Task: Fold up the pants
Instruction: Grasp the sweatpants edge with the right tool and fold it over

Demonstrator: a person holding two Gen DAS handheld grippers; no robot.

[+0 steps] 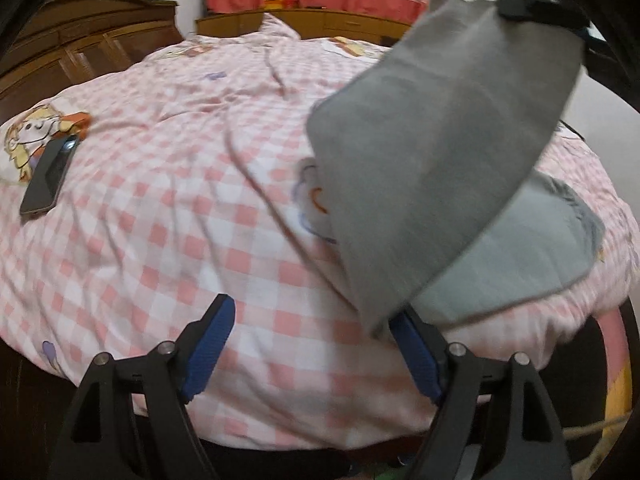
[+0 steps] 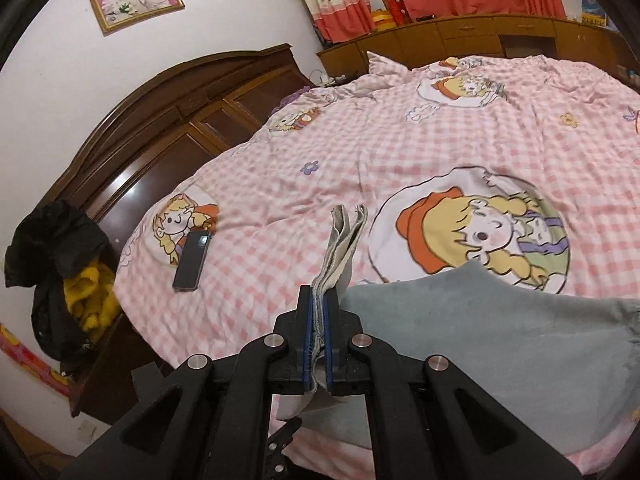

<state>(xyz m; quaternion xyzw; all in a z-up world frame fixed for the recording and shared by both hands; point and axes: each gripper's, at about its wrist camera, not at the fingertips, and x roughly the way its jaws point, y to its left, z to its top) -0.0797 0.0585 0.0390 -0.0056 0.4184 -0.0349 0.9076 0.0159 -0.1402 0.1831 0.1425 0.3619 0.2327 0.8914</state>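
Observation:
The grey pants (image 1: 436,152) hang lifted over the pink checked bed, with their lower part (image 1: 508,256) lying flat on the cover. My right gripper (image 2: 318,328) is shut on a bunched edge of the pants (image 2: 340,240); the rest of the cloth (image 2: 480,340) spreads to its right. That gripper shows in the left wrist view (image 1: 536,10) at the top right, holding the cloth up. My left gripper (image 1: 308,320) is open and empty at the near bed edge, its right finger (image 1: 416,356) just under the hanging cloth.
A black phone (image 1: 50,176) lies on the cover at the left, also in the right wrist view (image 2: 192,260). The wooden headboard (image 2: 160,120) stands behind it. Black and yellow clothes (image 2: 60,280) hang at the bed's corner. A wooden cabinet (image 2: 480,36) runs under the curtains.

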